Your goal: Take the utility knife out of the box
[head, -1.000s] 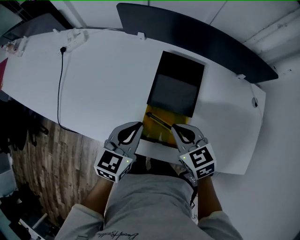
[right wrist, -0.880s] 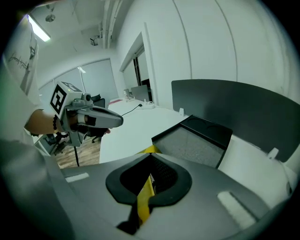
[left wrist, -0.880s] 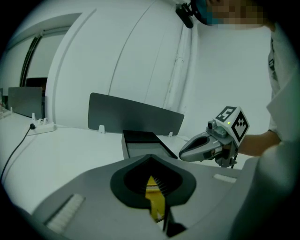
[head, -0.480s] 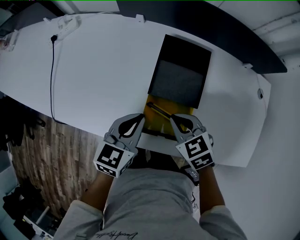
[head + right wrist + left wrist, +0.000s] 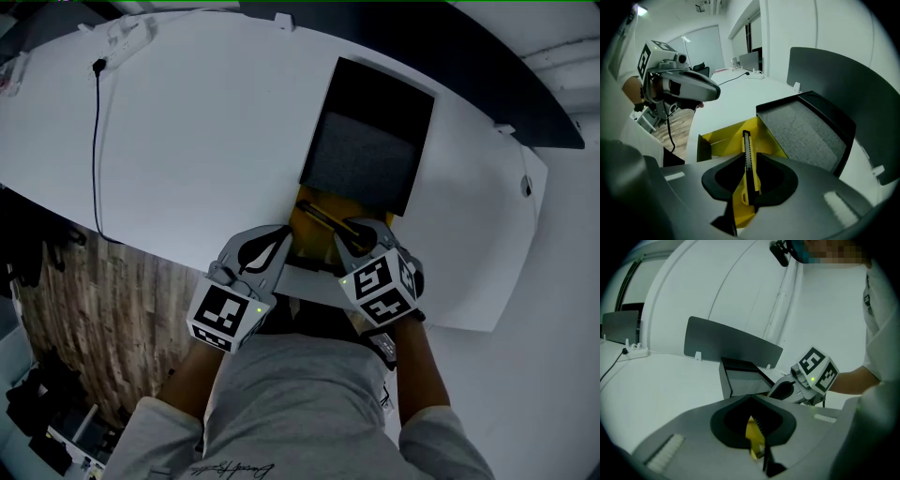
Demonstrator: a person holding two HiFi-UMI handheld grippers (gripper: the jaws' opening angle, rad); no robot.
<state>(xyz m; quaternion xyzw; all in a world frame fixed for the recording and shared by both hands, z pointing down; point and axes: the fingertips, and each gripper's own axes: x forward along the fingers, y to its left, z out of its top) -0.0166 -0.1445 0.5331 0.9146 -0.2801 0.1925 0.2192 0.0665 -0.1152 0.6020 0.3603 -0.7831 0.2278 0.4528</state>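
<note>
A white table [image 5: 187,141] stands on plank floor [image 5: 103,319], dark partition [image 5: 450,42] behind.

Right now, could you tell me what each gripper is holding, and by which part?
The left gripper pinches the box by its left edge. The right gripper, whose fingers have just been opening, straddles the knife without gripping it.

The white, curved surface [image 5: 206,141] carries an open box [image 5: 361,155] by its near edge, the dark foam-lined lid laid back. Far left, a black cable [image 5: 94,141] runs to a power strip [image 5: 127,28].
</note>
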